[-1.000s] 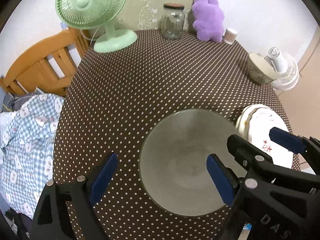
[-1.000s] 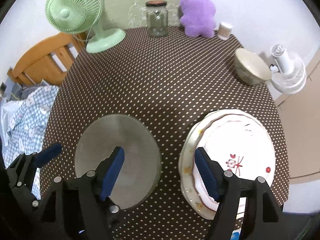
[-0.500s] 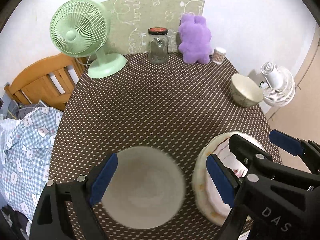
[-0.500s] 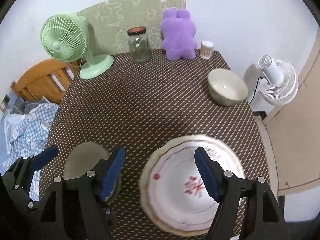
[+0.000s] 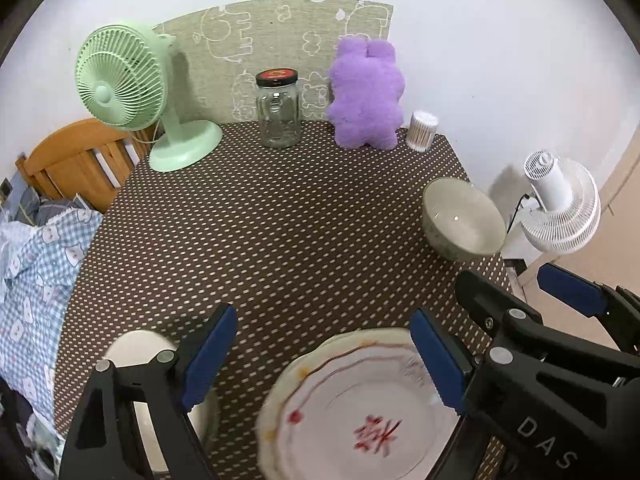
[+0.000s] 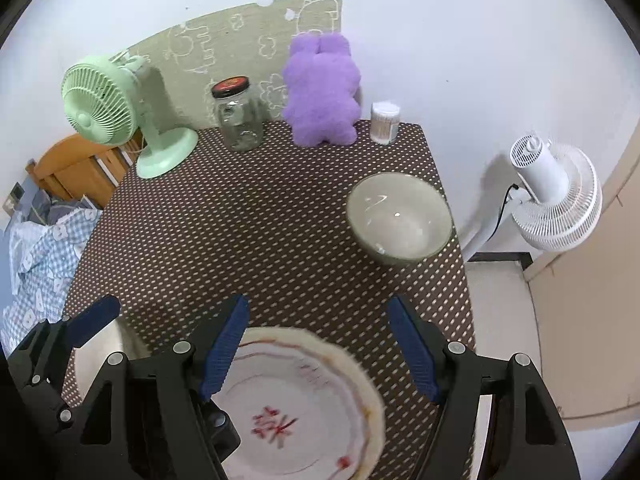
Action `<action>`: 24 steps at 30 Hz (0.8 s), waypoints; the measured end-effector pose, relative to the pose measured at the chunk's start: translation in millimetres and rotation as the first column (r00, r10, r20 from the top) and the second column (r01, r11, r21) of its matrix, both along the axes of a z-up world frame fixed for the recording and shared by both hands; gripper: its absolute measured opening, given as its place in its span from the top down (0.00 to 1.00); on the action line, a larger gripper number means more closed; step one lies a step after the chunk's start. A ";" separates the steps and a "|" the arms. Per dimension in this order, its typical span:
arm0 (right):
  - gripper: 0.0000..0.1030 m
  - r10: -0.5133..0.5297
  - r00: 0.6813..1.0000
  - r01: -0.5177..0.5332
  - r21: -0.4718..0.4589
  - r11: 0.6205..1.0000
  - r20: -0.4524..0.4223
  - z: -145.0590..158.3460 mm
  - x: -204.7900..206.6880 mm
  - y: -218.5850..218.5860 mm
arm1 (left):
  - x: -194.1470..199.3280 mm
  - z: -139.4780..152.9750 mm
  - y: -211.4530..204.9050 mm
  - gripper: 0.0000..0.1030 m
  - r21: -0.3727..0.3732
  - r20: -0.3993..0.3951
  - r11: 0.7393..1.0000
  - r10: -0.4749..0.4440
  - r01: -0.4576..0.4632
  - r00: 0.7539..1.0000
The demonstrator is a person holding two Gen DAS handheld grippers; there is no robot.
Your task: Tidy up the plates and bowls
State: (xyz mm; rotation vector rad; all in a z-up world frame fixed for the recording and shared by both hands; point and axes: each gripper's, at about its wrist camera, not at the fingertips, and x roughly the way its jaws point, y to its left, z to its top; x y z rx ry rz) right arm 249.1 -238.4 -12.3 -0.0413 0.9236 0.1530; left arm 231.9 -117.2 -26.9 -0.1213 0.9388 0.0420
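My left gripper (image 5: 324, 360) hangs open above the near table edge, its jaws closing slightly with nothing between them. Below it lies a stack of white plates (image 5: 360, 412) with red marks, and a plain grey bowl (image 5: 136, 354) sits at lower left, partly hidden by the left finger. A second, greenish bowl (image 5: 460, 220) stands alone near the right edge. In the right wrist view my right gripper (image 6: 318, 352) is open and empty over the same plates (image 6: 296, 412). The greenish bowl (image 6: 400, 220) lies beyond it to the right.
A brown dotted tablecloth (image 5: 280, 220) covers the table. Along the back stand a green fan (image 5: 128, 92), a glass jar (image 5: 278, 108), a purple plush toy (image 5: 366, 96) and a small cotton-swab tub (image 5: 422, 130). A white fan (image 6: 552, 196) stands off the right edge, a wooden chair (image 5: 76, 160) off the left.
Both grippers have drawn back and risen from the table. The grey bowl has slid to the lower left of the views, and the plate stack now lies under both grippers.
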 end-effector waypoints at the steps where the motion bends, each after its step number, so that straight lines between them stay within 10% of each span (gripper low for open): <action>1: 0.27 0.004 1.000 -0.004 0.002 1.000 0.002 -0.9 4.2 -5.1 | 5.3 -1.4 -4.8 0.14 -0.002 0.001 1.000 0.008 -0.008 1.000; 24: 0.32 -0.068 0.996 0.072 0.066 0.995 -0.055 -62.6 107.8 -81.1 | 111.7 -55.0 -84.6 0.21 0.067 -0.050 0.998 0.008 -0.005 0.999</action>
